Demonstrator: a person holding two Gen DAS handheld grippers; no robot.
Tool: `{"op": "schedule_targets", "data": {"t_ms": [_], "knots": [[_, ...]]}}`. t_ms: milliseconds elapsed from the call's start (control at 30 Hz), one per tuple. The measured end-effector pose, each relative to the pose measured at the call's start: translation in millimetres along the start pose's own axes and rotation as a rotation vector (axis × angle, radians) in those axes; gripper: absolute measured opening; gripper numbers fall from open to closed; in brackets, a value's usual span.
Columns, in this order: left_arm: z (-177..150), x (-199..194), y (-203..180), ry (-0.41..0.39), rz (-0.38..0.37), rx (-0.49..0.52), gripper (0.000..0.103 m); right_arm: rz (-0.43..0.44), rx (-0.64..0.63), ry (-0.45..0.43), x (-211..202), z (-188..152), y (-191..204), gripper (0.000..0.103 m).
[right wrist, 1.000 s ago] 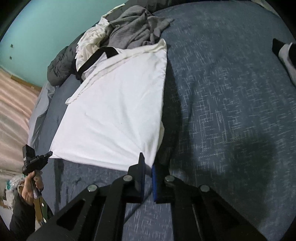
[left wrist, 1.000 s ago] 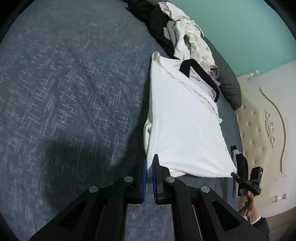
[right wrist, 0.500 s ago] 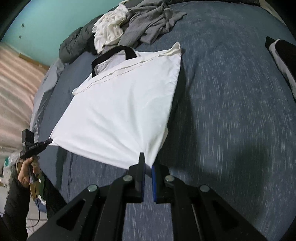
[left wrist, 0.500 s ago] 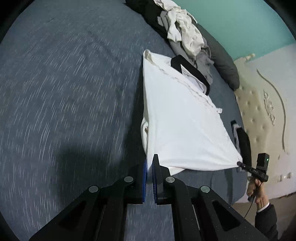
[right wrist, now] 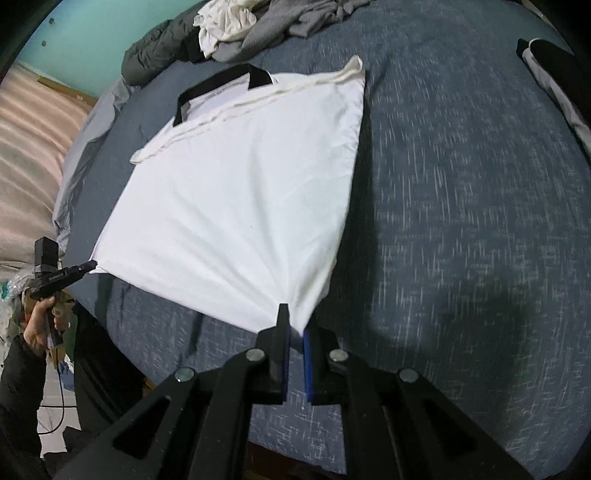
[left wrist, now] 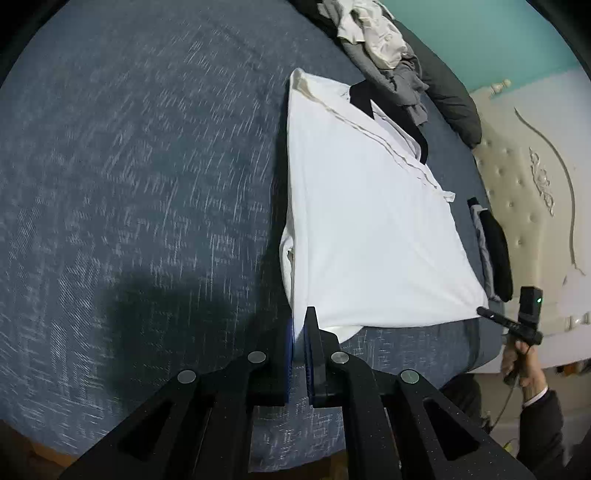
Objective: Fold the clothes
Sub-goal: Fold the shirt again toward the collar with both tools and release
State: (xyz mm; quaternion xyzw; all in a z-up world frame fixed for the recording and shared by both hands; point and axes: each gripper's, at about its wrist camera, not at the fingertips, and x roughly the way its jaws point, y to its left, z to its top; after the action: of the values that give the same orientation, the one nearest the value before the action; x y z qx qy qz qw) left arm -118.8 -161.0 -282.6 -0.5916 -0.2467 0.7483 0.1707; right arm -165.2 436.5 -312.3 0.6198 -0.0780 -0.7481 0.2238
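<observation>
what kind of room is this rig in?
Most likely a bedroom: a wide bed with a blue cover, a cream tufted headboard, and a pile of unfolded clothes by the teal wall.

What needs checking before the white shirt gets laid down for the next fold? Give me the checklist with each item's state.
1. Left tongs shut on a near corner of the white shirt: ok.
2. Right tongs shut on the other near corner, cloth bunched at the pads: ok.
3. Near edge taut between the two grips: ok, with creases fanning from the right corner.
4. Far hem lying flat on the blue bedspread: ok, though the black collar and a layer beneath poke out beyond it.
5. Clothes pile clear of the shirt: ok in the right view, a strip of bedspread shows between them.
6. Layers underneath lying smooth: cannot tell, hidden.
</observation>
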Motion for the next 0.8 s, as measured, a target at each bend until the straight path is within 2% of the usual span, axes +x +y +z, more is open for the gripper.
{"op": "schedule_targets", "data": {"t_ms": [133,200,267,300,500,800], "knots": [[5,0,8,-0.005,-0.006,-0.071,0.008,-0.035,0.026,0.009,4,5,-3,0.010],[13,-12,7,-0.028,0.026,-0.062,0.008,-0.041,0.020,0.011,-1,8,-1,0.012],[21,-23,7,-0.051,0.058,-0.053,0.008,-0.053,-0.003,0.003,-10,12,0,0.027],[25,-29,6,-0.062,0.074,-0.047,0.008,-0.062,-0.017,-0.011,-17,15,0,0.028],[64,-35,-5,-0.126,0.123,0.000,0.008,-0.076,0.002,-0.144,-40,52,-5,0.028],[124,23,-43,-0.113,0.186,0.142,0.008,-0.118,-0.037,-0.172,-12,114,1,0.029]]}}
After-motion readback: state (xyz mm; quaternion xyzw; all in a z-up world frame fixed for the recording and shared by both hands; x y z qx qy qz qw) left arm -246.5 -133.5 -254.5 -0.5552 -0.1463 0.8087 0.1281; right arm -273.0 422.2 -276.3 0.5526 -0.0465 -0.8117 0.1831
